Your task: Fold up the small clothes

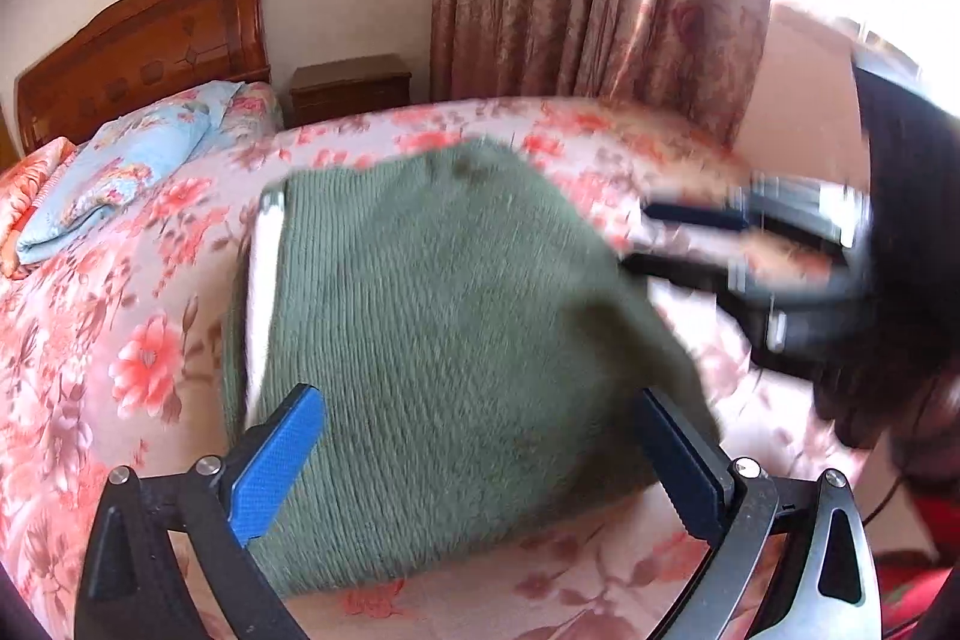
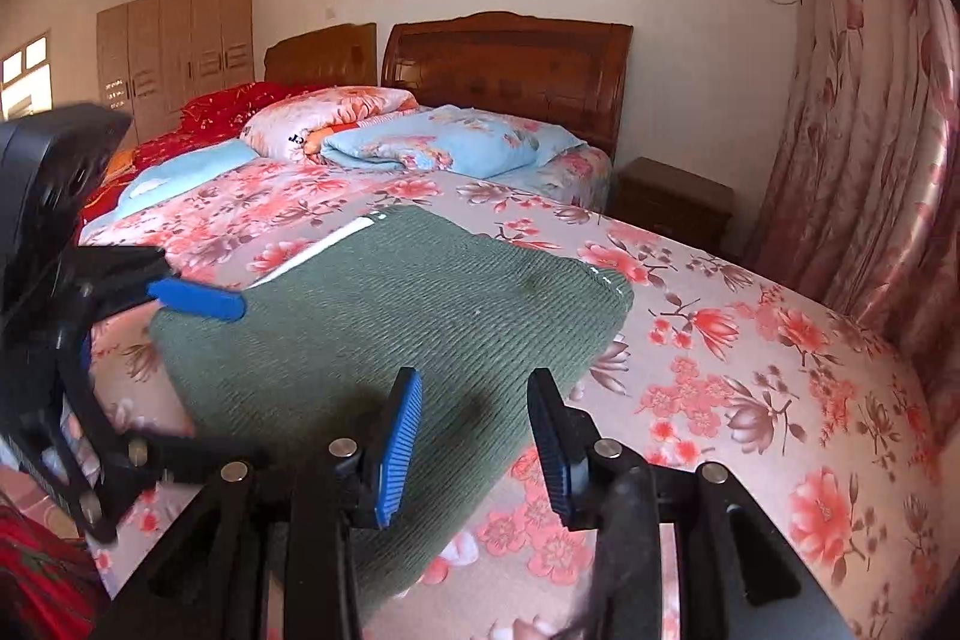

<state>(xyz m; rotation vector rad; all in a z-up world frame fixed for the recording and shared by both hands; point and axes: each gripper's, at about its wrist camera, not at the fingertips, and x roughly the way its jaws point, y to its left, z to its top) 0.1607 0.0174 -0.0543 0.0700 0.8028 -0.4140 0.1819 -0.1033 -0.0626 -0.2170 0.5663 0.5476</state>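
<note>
A green knit garment [image 1: 444, 340] lies folded on the flowered bedsheet [image 1: 90, 352], with a white strip along its left edge. My left gripper [image 1: 480, 454] stands wide open over the garment's near edge, and its blue pads [image 1: 276, 466] press on nothing. In the right wrist view the garment [image 2: 372, 328] lies just ahead, and one blue pad [image 2: 198, 298] of the left gripper shows at its far left corner. My right gripper [image 2: 474, 424] is open above the garment's near right edge, with nothing held. It looks blurred in the left wrist view, at the garment's right side [image 1: 660, 238].
A folded light-blue quilt [image 2: 432, 142] and pink bedding [image 2: 324, 112] lie by the wooden headboard [image 2: 510, 64]. A dark nightstand [image 2: 672, 202] and flowered curtain [image 2: 870, 130] stand past the bed's right edge. A red quilt [image 2: 216, 112] covers the second bed.
</note>
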